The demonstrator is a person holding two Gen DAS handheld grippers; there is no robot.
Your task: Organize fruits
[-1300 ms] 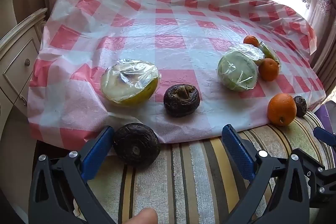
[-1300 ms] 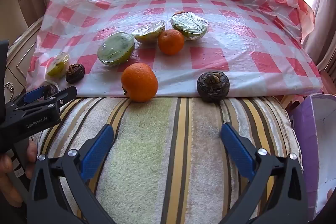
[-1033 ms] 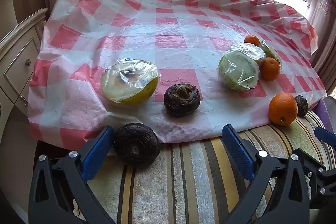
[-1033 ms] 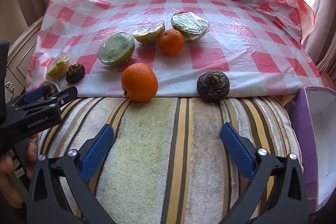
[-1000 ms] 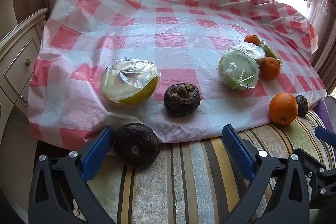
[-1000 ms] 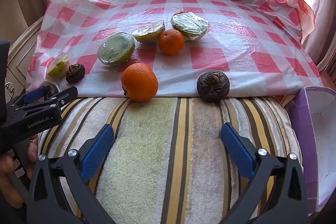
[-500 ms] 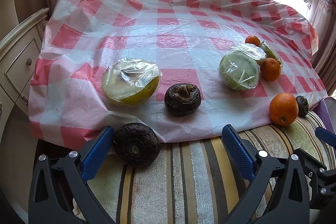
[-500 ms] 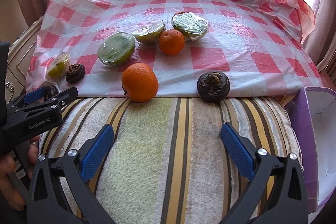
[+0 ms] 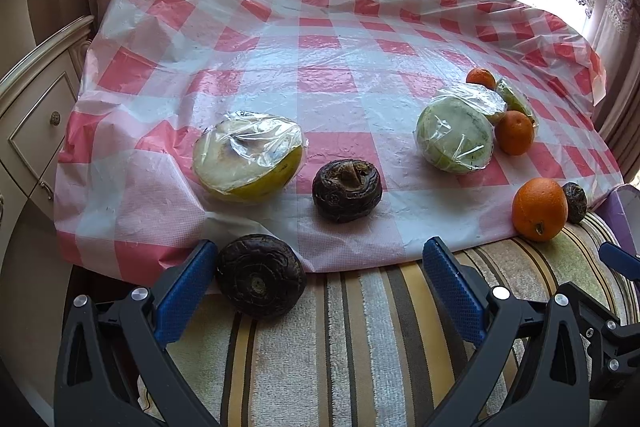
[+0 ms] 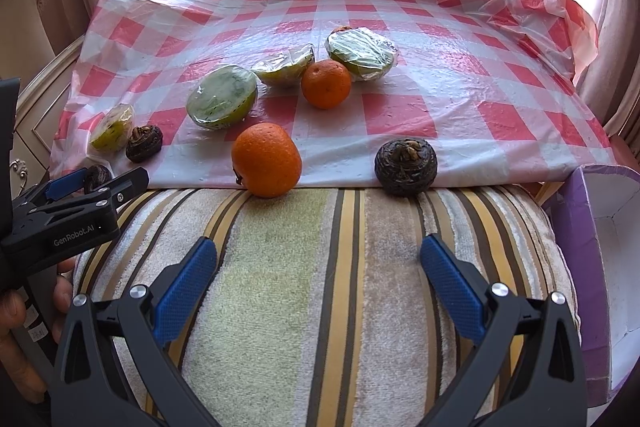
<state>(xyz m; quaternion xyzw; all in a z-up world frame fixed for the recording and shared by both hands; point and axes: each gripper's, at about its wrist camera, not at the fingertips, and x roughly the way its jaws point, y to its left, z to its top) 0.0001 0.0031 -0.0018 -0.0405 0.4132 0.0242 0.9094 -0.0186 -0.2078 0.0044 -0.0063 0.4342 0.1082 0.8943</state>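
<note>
Nearest in each wrist view are the tongs themselves: the left tongs (image 9: 320,279) stand wide apart and empty over the striped towel (image 9: 360,347), and the right tongs (image 10: 318,275) are likewise spread and hold nothing. Just inside the left pair's left finger, perhaps touching it, sits a dark wrinkled fruit (image 9: 261,275) on the towel at the hem of the checked plastic cloth (image 9: 320,47). In the right view a large orange (image 10: 266,159) and another dark wrinkled fruit (image 10: 405,161) rest along that same hem, with a purple box (image 10: 580,227) open at the right edge, just beside the towel. Further on lie a third dark fruit (image 9: 346,190), a film-wrapped yellow half (image 9: 248,159) and a film-wrapped green half (image 9: 455,134); behind these come a smaller orange (image 10: 326,83) and two more wrapped pieces (image 10: 362,54), with one more small orange (image 9: 481,78) farthest back. No fruit is lifted, so sorting appears to be at its start, at the approach to a first pick. The likely next move is for the left tongs to ease forward around the nearest dark fruit and close on its round sides; its place on soft towel by the cloth's hem could let it roll or snag plastic.
</note>
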